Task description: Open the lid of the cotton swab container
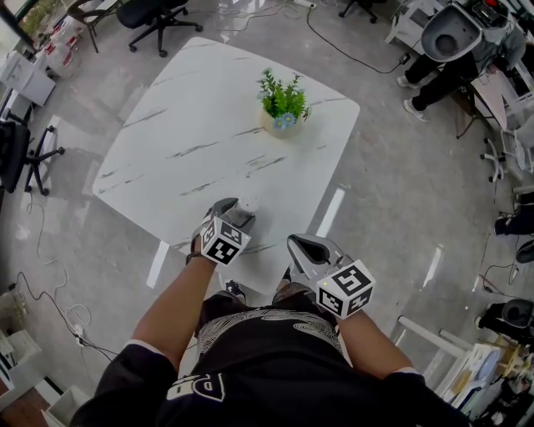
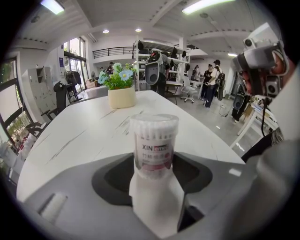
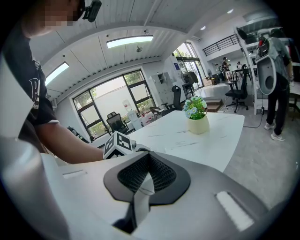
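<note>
A clear round cotton swab container (image 2: 153, 145) with a pink label stands upright on the white marble table (image 1: 192, 125) near its front edge. Its clear lid (image 2: 153, 123) sits closed on top. My left gripper (image 2: 153, 165) is shut on the container's lower body, one jaw on each side. In the head view the container (image 1: 248, 204) shows just past the left gripper (image 1: 236, 215). My right gripper (image 1: 300, 247) hovers to the right of it at the table's edge, shut and empty. In the right gripper view its jaws (image 3: 149, 164) meet with nothing between them.
A potted plant (image 1: 282, 104) with green leaves and blue flowers stands near the table's far right side. Office chairs (image 1: 154, 17) and cables lie on the floor around the table. People stand at the far right (image 1: 442, 75).
</note>
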Demonstrator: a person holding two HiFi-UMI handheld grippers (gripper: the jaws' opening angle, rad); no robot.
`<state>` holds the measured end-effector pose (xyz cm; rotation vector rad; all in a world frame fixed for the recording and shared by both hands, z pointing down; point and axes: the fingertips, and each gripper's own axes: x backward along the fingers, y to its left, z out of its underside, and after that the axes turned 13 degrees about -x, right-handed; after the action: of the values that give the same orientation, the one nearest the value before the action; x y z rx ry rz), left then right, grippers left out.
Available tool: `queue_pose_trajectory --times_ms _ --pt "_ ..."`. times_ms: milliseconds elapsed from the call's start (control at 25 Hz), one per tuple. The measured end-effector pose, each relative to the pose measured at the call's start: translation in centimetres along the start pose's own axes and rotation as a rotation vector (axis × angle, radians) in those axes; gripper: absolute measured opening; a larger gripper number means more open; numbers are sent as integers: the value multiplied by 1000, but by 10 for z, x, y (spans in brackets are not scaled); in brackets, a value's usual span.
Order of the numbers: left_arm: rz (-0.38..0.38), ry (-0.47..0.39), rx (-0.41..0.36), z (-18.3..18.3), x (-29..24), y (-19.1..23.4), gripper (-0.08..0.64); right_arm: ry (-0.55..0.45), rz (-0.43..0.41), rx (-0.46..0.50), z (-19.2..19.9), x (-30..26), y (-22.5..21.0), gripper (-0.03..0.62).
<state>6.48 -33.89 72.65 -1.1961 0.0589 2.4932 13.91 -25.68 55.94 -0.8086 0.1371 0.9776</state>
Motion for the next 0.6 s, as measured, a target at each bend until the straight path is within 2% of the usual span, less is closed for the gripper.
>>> queue_pose_trajectory --times_ms 600 --pt "-8 -9 7 0 6 -1 307 -10 1 3 2 4 5 0"
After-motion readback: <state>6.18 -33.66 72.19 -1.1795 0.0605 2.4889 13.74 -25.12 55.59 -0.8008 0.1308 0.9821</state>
